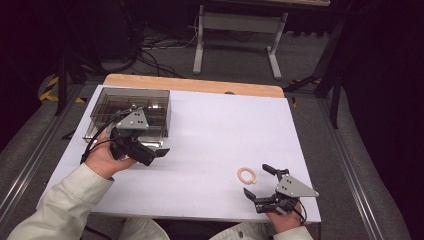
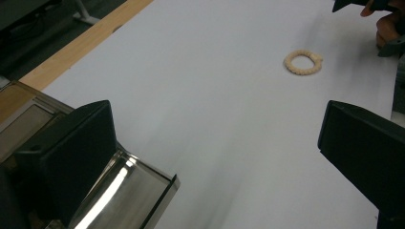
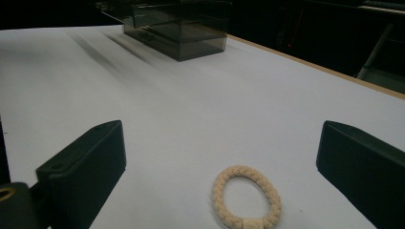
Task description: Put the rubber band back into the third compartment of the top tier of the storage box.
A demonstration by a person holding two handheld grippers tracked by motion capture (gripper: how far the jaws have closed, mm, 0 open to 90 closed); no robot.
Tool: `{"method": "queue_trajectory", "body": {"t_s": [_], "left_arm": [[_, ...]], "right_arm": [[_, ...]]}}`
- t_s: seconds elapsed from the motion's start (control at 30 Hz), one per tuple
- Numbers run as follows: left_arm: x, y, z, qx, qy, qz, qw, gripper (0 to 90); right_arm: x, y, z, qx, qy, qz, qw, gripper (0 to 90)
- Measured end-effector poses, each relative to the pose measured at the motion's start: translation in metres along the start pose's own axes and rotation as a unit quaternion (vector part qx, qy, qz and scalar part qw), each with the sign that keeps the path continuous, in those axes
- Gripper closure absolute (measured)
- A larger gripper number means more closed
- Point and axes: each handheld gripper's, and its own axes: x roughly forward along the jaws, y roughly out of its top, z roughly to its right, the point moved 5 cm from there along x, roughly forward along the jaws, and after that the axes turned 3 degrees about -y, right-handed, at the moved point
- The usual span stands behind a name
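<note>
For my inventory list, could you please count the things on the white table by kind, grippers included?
Braided cream ring: 1
Smoky clear box: 1
Grippers: 2, left gripper and right gripper, both with open fingers
Total: 4

No legible text, label, brand, number or sign anywhere: none on the table, none on the things lying on it.

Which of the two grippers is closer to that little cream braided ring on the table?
The right gripper: the ring lies just ahead of its open fingers. The left gripper is far across the table, beside the clear box.
</note>
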Motion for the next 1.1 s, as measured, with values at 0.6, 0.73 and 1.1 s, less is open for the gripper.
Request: {"method": "queue_trajectory", "body": {"t_s": [0.6, 0.73, 1.1], "left_arm": [[0.023, 0.015, 0.018, -0.007, -0.022, 0.021, 0.9995, 3.7], [0.033, 0.018, 0.023, -0.013, -0.025, 0.025, 0.9993, 4.4], [0.07, 0.021, 0.038, -0.021, -0.044, 0.021, 0.9986, 6.4]], "right_arm": [[-0.001, 0.0, -0.001, 0.001, 0.002, 0.001, 1.0, 3.4], [-0.001, 0.0, -0.001, 0.0, 0.002, 0.001, 1.0, 3.4], [-0.002, 0.001, -0.001, -0.001, 0.0, -0.002, 1.0, 3.5]]}}
